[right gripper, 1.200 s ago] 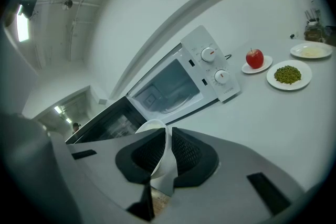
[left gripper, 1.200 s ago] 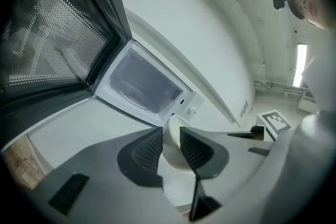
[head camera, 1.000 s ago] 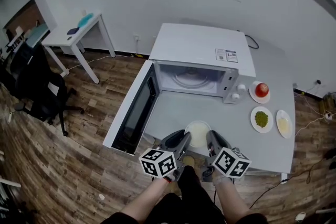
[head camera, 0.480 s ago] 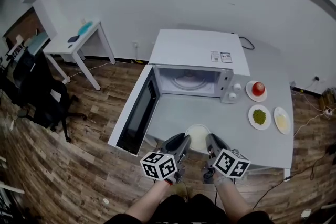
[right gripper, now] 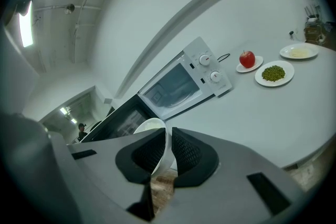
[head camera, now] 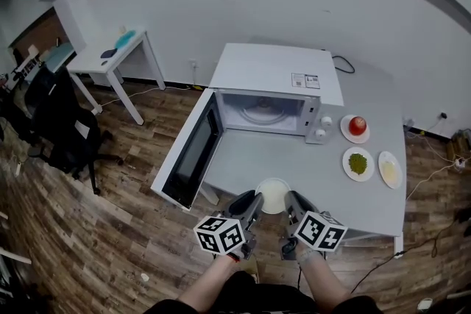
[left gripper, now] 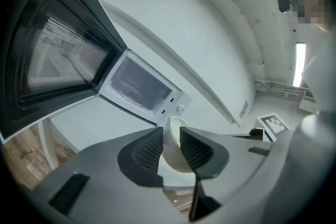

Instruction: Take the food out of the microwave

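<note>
Clamping bowl [right gripper: 148,126] rim, right gripper [right gripper: 168,135]; head view unclear.

The near rim of the round white bowl [head camera: 273,193] is hidden behind the left gripper [head camera: 250,201] and the right gripper [head camera: 293,201], and what lies inside it cannot be told. The print on the small label [head camera: 305,80] on top of the white microwave [head camera: 268,66] is too small to read. The pale food [head camera: 389,173] on the far-right white plate [head camera: 389,156] is unclear. The person's forearms [head camera: 211,285] are cut off by the lower edge.
</note>
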`<state>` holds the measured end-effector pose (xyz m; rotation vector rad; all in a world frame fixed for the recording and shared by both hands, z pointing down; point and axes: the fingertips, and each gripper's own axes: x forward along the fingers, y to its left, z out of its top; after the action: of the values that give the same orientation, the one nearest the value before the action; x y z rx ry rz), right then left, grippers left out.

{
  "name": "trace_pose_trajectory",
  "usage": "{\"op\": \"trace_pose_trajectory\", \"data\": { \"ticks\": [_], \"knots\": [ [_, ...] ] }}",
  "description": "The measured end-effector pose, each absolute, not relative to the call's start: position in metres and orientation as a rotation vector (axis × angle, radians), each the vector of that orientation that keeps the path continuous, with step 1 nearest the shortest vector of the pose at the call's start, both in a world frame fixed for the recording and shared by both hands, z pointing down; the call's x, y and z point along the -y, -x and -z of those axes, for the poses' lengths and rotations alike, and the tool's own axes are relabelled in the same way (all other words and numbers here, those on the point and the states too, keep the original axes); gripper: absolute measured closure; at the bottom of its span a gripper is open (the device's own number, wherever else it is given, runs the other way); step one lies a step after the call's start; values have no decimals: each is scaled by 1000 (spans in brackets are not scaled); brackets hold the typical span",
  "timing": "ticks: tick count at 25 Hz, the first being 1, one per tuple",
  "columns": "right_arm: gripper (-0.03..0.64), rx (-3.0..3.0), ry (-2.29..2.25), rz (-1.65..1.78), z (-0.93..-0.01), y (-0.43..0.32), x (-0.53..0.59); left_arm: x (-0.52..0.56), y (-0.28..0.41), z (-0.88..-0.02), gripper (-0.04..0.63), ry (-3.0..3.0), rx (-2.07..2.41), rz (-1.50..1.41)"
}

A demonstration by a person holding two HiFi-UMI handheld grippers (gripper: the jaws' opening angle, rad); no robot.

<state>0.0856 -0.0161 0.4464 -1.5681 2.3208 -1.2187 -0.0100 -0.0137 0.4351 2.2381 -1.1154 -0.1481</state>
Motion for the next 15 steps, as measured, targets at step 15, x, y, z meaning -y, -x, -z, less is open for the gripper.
{"op": "trace_pose_trajectory", "data": {
  "ticks": [15],
  "knots": [
    [566,-2344,1523,1250,-441,-109,-47,-52,-12,-429,499,-2206,1155,146]
  ]
}}
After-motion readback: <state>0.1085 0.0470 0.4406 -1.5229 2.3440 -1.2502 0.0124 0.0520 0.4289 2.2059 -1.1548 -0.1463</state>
